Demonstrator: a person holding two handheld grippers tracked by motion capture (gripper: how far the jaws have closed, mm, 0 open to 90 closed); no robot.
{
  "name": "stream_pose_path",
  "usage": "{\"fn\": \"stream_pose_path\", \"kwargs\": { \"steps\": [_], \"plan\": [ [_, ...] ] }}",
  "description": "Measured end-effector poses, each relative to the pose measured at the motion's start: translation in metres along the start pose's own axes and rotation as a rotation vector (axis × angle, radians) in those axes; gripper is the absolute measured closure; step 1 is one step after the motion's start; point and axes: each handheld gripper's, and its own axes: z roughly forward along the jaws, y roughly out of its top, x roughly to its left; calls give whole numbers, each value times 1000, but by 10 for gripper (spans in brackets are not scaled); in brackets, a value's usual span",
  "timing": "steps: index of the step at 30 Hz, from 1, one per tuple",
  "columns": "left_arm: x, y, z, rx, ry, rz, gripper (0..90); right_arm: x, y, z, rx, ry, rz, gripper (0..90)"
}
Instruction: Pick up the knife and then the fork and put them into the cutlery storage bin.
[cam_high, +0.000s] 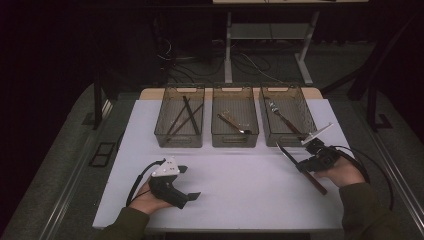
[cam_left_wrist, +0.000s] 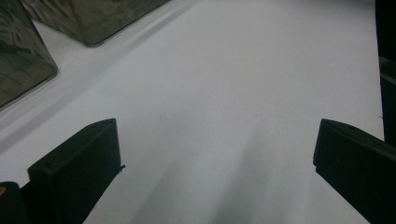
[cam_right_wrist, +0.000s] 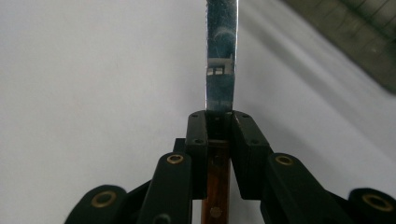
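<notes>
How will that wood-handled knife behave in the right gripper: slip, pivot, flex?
The knife looks rigid, so flex is unlikely. The right gripper clamps it near where blade meets handle; the polished blade may slip. The long handle behind the jaws might let it pivot.

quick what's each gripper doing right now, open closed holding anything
Left gripper: open, fingers spread wide over the bare white table, holding nothing.
Right gripper: closed on a knife, gripped where blade meets wooden handle.
</notes>
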Motion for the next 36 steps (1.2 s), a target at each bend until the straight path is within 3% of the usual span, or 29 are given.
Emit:
{"fn": "stream_pose_path", "kwargs": {
  "steps": [9, 29, 36],
  "plan": [
    [0, 0, 0, -7, -3, -2, 0, -9, -9, -14, -185, 44, 29, 775],
    [1, 0, 0, -7, -2, -2, 0, -15, -16, -41, -530, -6, 83, 775],
    [1, 0, 0, -7, -2, -5, 0, -16, -16, -48, -607, -23, 97, 774]
  ]
}}
